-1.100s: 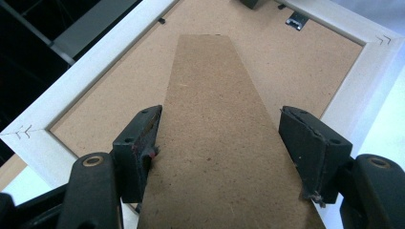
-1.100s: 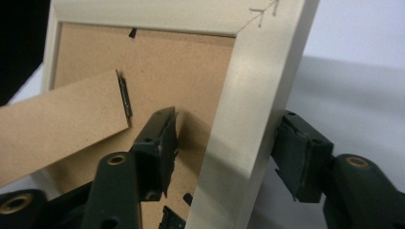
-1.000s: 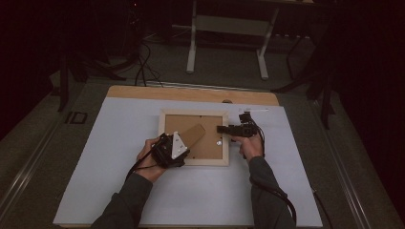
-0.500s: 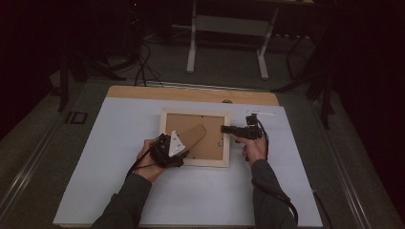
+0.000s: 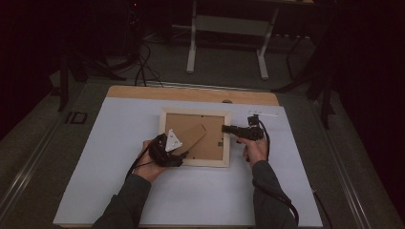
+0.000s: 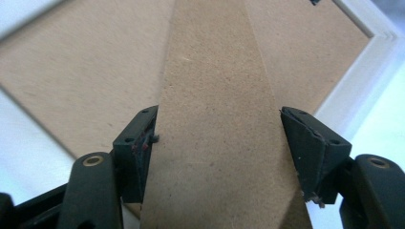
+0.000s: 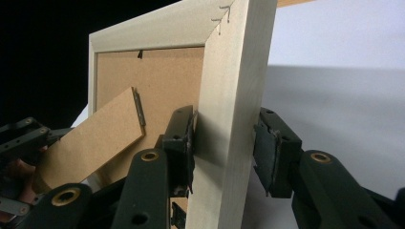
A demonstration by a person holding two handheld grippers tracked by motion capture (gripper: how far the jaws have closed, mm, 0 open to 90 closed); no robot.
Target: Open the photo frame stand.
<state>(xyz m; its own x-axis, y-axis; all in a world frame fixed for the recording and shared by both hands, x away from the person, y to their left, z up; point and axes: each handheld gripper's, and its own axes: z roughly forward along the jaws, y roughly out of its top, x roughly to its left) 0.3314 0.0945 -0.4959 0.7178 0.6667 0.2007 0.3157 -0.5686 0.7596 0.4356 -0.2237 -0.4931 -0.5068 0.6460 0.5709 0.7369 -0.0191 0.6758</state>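
Note:
A pale wooden picture frame (image 5: pixel 193 162) lies face down on the white table, its brown backing up. Its cardboard stand (image 5: pixel 193 135) folds out from the backing. My left gripper (image 5: pixel 181 155) comes in from the lower left and is shut on the stand (image 6: pixel 215 71), a pad against each long edge. My right gripper (image 5: pixel 228 129) reaches in from the right and straddles the frame's right rail (image 7: pixel 234 71). Its jaws have just been closing, and both pads now sit against the rail. The left gripper (image 7: pixel 19 133) and the stand (image 7: pixel 95 138) show behind the frame in the right gripper view.
The white table top (image 5: pixel 119 143) ends in a wooden strip (image 5: pixel 191 93) at the back. Beyond it stand the metal legs of a desk (image 5: pixel 192 43), with cables (image 5: pixel 143 62) on the dark floor. Open table surface lies to the left, the right and in front of the frame.
The right gripper's jaws have narrowed onto the frame's right rail and the hand has shifted slightly right. The left gripper stays on the stand.

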